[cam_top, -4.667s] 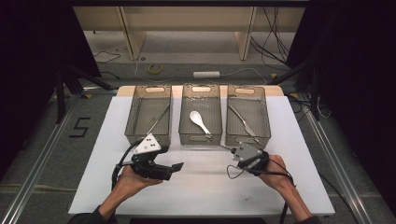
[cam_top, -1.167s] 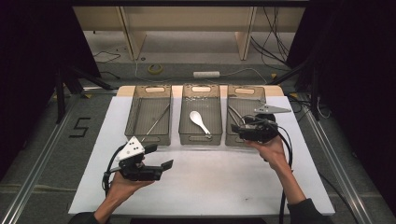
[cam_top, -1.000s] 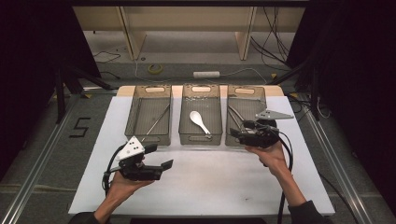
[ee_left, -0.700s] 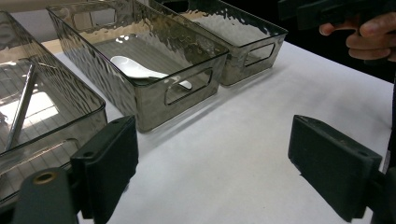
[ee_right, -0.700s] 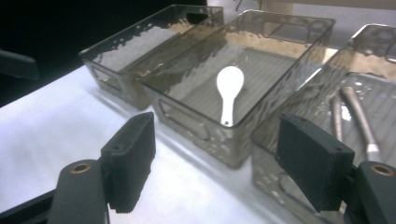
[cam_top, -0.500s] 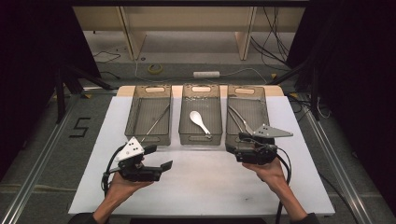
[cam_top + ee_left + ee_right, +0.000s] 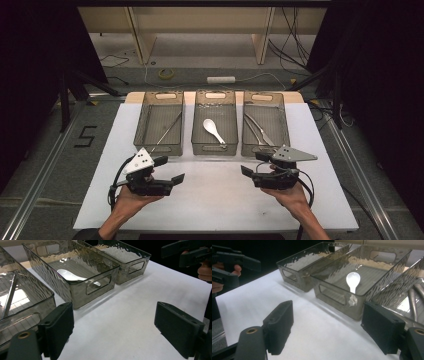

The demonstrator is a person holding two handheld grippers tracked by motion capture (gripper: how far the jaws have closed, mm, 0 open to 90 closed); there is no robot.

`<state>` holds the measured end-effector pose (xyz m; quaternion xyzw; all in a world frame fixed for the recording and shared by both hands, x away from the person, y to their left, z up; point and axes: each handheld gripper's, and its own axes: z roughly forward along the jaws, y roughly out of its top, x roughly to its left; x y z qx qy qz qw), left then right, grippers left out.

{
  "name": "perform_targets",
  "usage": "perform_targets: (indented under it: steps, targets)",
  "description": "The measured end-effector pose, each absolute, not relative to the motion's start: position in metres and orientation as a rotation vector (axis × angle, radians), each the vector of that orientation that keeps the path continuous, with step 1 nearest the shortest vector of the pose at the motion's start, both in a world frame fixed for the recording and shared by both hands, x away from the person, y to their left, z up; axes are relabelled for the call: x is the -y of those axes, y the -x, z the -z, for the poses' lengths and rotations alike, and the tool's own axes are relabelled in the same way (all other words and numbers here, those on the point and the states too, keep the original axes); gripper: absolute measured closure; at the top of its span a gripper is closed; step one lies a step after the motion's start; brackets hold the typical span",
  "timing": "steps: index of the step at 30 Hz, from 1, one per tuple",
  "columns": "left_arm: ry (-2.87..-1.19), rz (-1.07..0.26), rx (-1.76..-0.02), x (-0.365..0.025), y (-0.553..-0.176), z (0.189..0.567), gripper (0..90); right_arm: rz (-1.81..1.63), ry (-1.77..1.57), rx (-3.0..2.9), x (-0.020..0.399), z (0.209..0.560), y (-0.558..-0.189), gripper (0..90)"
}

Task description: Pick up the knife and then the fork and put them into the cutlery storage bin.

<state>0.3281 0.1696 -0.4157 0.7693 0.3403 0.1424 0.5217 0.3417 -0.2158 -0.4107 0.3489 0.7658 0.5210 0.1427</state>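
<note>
Three smoky clear bins stand in a row at the back of the white table top [image 7: 215,205]. The left bin [image 7: 159,149] holds a thin metal stick [image 7: 167,131]. A white spoon [image 7: 214,131] lies in the middle bin [image 7: 215,149]. Metal utensils [image 7: 257,129] lie in the right bin [image 7: 286,125]. My left gripper [image 7: 170,169] hovers open in front of the left bin, nothing between its jaws [image 7: 117,327]. My right gripper [image 7: 254,164] is just in front of the right bin; its jaws have just been opening and stand wide with nothing in them [image 7: 329,325].
The table top's front half lies bare between my hands. The spoon [image 7: 353,280] and the metal utensils [image 7: 412,300] show through the bin walls in the right gripper view. Dark floor, cables and shelf legs lie beyond the table's far edge.
My right gripper has drawn back from above the right bin toward the table's front and sunk slightly. The left gripper has stayed put.
</note>
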Motion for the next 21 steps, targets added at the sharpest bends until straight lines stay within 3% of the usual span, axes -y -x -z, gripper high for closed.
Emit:
perform_targets:
  steps: [21]
  targets:
    - [-1.85, -0.317, -0.802, -0.169, -0.326, 0.417, 15.6, -1.484, -1.041, -2.162, 0.23, 0.427, -0.323, 23.6]
